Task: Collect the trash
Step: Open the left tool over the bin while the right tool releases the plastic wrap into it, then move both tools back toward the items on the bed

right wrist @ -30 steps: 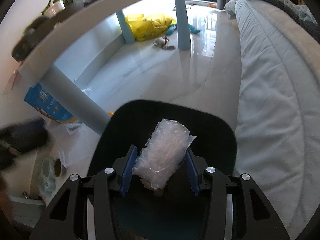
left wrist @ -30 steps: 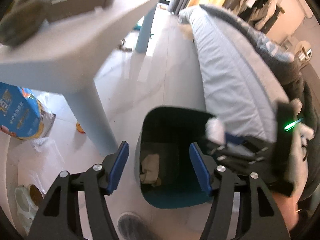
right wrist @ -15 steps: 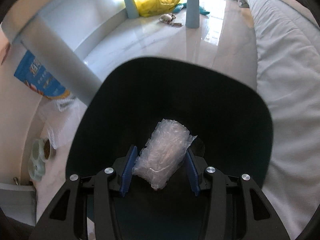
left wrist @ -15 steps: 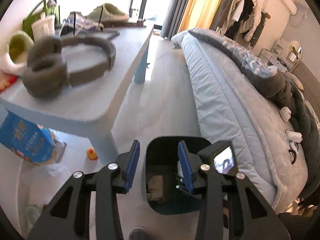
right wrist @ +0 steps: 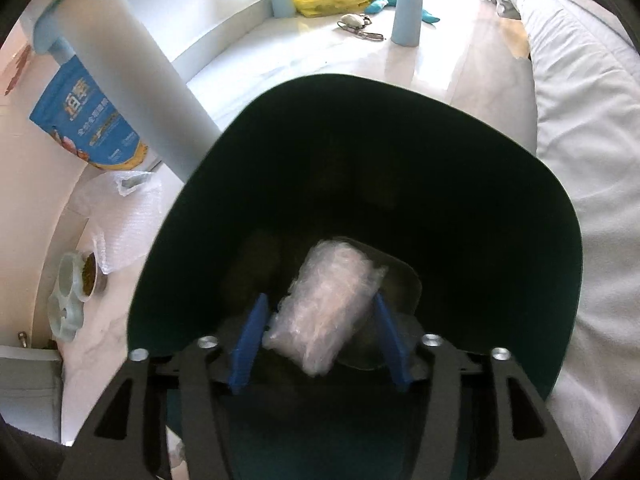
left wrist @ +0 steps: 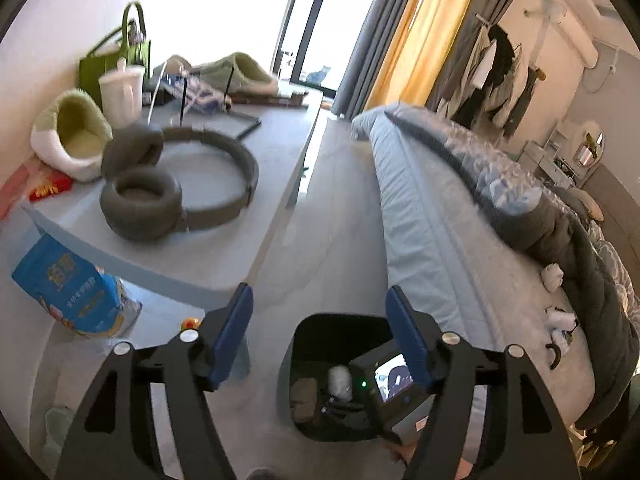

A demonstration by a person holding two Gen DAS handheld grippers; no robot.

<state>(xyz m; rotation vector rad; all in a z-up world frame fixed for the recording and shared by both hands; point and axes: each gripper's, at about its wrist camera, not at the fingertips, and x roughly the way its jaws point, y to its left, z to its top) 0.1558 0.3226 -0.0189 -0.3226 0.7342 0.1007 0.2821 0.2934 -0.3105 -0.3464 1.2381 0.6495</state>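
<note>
A dark teal trash bin (right wrist: 560,240) stands on the floor between the table and the bed; it also shows in the left wrist view (left wrist: 296,344). My right gripper (right wrist: 318,340) is inside the bin's mouth, jaws spread. A crumpled wad of clear bubble wrap (right wrist: 328,304) sits between the fingers, touching the right one, with a gap on the left. The wad shows white in the left wrist view (left wrist: 339,378) beside brown trash (left wrist: 302,396). My left gripper (left wrist: 320,332) is open and empty, high above the bin.
A light blue table (left wrist: 224,248) holds grey headphones (left wrist: 172,184), slippers (left wrist: 72,140) and a white cup (left wrist: 120,92). A bed (left wrist: 460,208) lies to the right. A blue pet food bag (right wrist: 92,120), bubble wrap sheet (right wrist: 120,220) and feeding bowl (right wrist: 76,288) lie on the floor.
My right gripper went deeper into the bin and its jaws opened, loosening the bubble wrap wad. My left gripper rose further above the table and opened wider.
</note>
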